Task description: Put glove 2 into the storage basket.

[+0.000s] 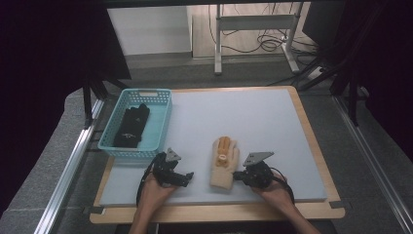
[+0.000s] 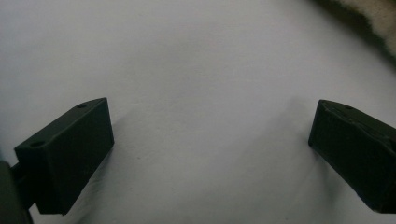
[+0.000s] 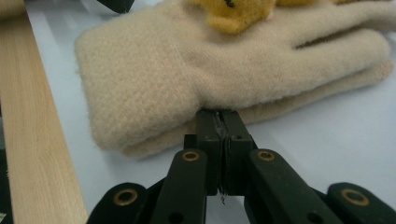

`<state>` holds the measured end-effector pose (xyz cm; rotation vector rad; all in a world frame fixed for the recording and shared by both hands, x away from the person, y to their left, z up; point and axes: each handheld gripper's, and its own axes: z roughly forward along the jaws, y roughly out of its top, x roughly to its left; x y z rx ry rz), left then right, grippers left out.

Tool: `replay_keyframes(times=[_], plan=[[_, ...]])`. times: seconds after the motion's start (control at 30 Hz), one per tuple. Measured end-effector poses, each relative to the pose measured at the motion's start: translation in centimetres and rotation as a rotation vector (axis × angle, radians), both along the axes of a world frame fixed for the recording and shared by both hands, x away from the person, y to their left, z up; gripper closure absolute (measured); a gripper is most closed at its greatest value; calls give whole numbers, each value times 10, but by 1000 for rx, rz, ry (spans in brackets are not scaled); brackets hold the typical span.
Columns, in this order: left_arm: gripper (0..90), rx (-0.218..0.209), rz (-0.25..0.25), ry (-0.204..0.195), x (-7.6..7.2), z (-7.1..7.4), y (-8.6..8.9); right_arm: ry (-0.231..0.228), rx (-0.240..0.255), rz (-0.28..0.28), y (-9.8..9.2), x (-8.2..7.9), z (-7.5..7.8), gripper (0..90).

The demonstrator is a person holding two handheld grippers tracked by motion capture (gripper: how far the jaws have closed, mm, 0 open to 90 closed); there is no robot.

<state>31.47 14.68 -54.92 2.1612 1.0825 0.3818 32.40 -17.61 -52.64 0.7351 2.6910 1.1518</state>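
A pale grey mat on a wooden table takes up most of the high view, with a blue basket holding dark gloves at its far left corner. The mat's centre, right side and far half lie bare, giving broad room to lift or drag anything sideways; the tight spots are the near wooden edge, just behind both hands, and the basket wall beside the left gripper.

Near the front, right of centre, lies a stacked pair of cream gloves with an orange-yellow patch on top, fingers pointing away from the person. They look fleecy, thick and limp: light to carry, easy to squash and unlikely to slip, but apt to sag, fold or part from each other if taken by one layer alone.

The right gripper has its jaws drawn together at the gloves' side edge, below the cuff; its tips press into the fleece, and whether fabric is actually pinched between them cannot be told. The ribbed cuff seems the firmest place to grasp both layers at once.

The left gripper stands wide over bare mat, holding nothing, a sliver of glove at the corner of its view.
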Motion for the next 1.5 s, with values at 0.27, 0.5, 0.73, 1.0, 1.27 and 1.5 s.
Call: replay_keyframes(times=[0.27,0.5,0.73,1.0,1.27,1.5], plan=[[22,-2,-6,0,-2,0,9,-8,-4,34,20,1,-3,855],[41,-7,-24,-5,-2,0,15,-2,7,44,37,9,-4,855],[41,-8,-30,-5,-2,-1,15,-12,5,48,56,16,-6,856],[41,-11,-28,-5,-2,-1,15,-44,5,39,49,15,6,820],[40,-11,-31,-4,-2,-1,16,-95,27,-91,3,27,21,644],[40,-11,-31,-6,-2,-1,15,-129,0,-203,-39,34,24,444]])
